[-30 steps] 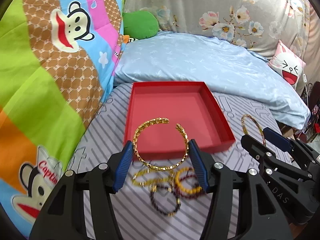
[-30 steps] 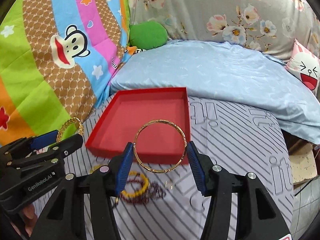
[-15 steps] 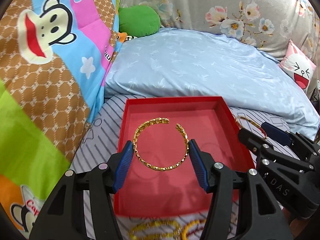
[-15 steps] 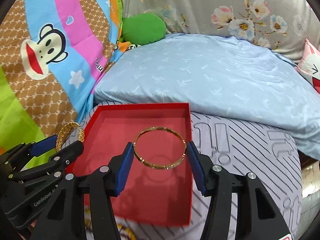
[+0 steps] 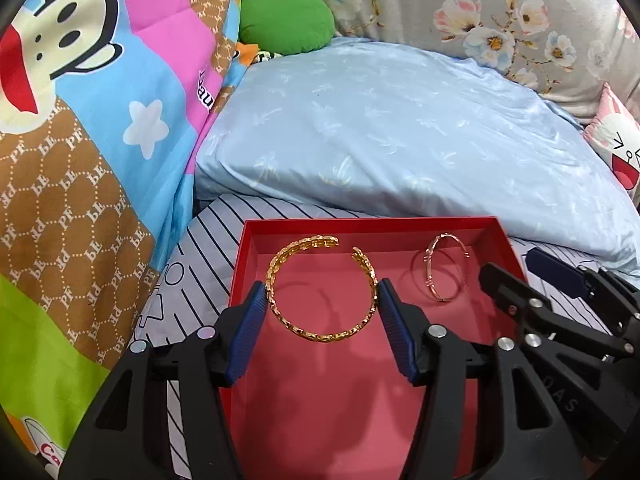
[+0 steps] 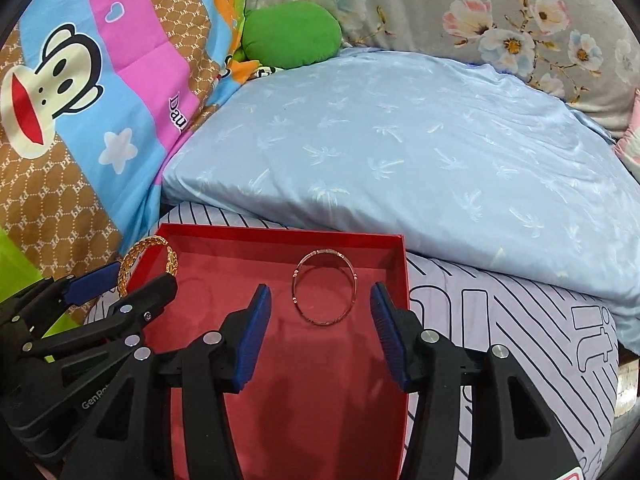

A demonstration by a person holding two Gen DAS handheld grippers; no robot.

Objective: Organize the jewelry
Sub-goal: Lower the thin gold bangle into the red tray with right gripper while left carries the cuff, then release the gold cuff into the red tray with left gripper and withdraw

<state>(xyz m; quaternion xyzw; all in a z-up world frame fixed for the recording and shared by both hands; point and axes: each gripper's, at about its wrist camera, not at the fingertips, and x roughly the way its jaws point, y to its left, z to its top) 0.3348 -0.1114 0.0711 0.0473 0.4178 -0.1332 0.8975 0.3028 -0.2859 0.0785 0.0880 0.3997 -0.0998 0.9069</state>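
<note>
Tray (image 5: 360, 227): red, shallow and open-topped, directly under and ahead of both grippers. Its far wall is just beyond the fingertips, and its left rim runs under the left gripper's left finger.
Left gripper (image 5: 322, 300): pads clamped on the outer sides of the gold chain cuff, at middling width.
Gold chain cuff (image 5: 320, 336): held level above the tray floor, with its open gap facing away from the gripper toward the far wall. It is clear of every wall.
Right gripper (image 6: 318, 300): the jaws have just narrowed a little, and neither pad touches anything.
Thin bangle (image 6: 320, 322): between the right gripper's fingers and slightly ahead of the tips, with a gap on each side. It is tilted, its lower rim at the tray floor and its top near the far wall.
Spacing: the two grippers sit side by side over the tray, with the bangle just to the right of the cuff and apart from it.
Open room: bare tray floor lies below and behind both pieces, back toward the gripper bodies.
Right edge: the tray's right rim is just outside the right gripper's right finger, with the striped sheet (image 6: 500, 320) beyond it.
Far boundary: a blue pillow (image 5: 400, 140) rises close behind the far wall.
Left boundary: a cartoon quilt (image 5: 80, 200) stands near the tray's left side.
</note>
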